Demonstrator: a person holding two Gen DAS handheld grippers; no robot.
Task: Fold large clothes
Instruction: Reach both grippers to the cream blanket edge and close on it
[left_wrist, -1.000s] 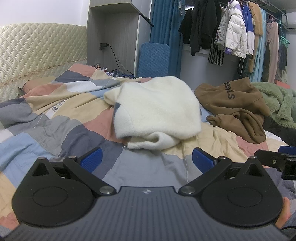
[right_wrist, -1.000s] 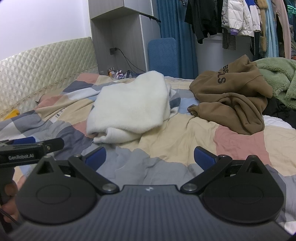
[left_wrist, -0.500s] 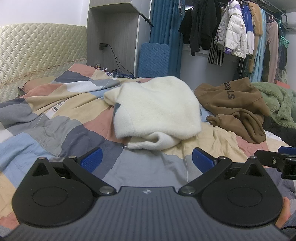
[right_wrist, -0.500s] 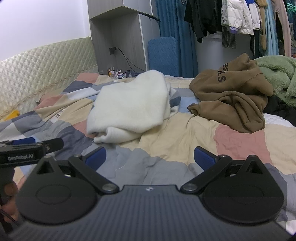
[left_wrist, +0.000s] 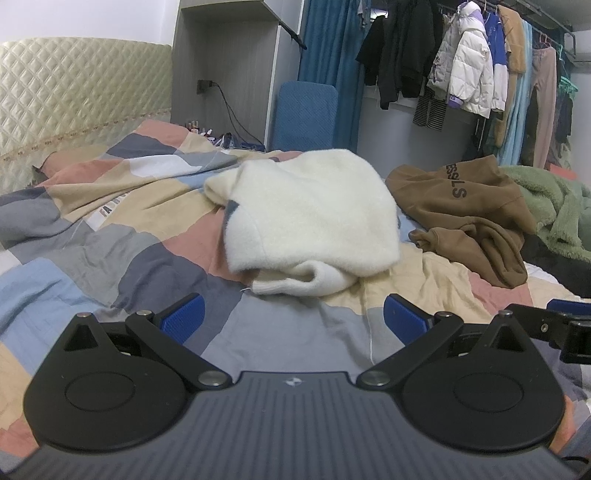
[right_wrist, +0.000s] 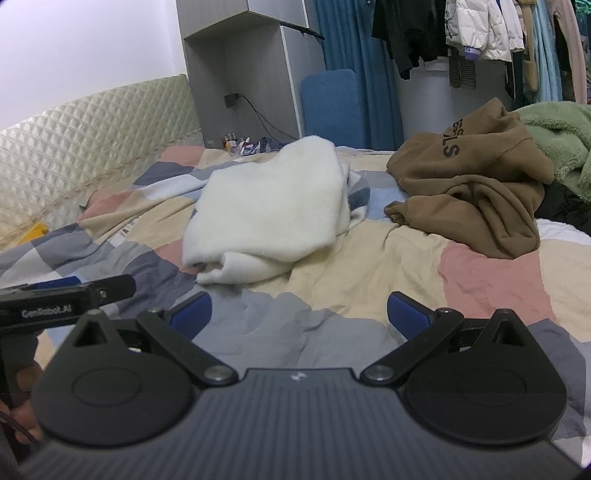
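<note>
White folded sweater (left_wrist: 314, 218): one; brown hoodie (left_wrist: 476, 210): one; tools: two, open.

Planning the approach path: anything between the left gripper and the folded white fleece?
Only bare patchwork quilt: the left gripper is open and short of the white fleece, nothing lying between. Left wrist view shows it; right wrist view agrees.

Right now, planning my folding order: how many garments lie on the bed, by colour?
White fleece: 1
Brown hoodie: 1
Green fleece: 1
Dark garment, partly hidden: 1
Total: 4
</note>
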